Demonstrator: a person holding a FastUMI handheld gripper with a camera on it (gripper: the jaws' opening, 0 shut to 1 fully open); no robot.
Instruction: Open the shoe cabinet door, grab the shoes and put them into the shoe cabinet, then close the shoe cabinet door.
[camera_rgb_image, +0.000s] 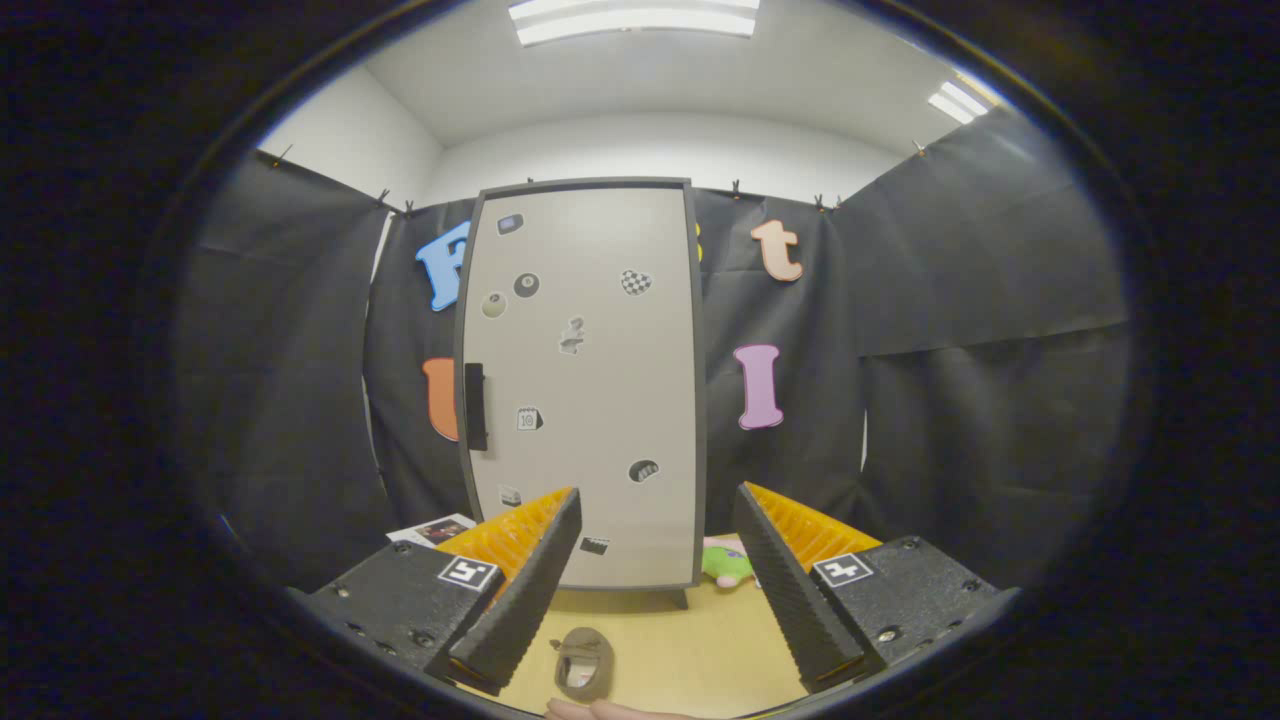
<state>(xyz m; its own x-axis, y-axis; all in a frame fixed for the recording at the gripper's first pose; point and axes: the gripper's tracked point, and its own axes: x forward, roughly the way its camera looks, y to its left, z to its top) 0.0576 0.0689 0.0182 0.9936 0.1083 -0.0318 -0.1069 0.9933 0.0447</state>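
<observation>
You are at the very start: the shoe cabinet (585, 385) stands upright on the tabletop (690, 650) ahead of you, its door shut and its dark handle (475, 406) on the left edge untouched. Your tongs (660, 535) are spread wide and hold nothing. One small shoe (583, 662) lies on the tabletop between the fingers, close to you, and a green and pink one (728, 562) sits by the cabinet's right foot. Opening, loading and closing all remain.
</observation>
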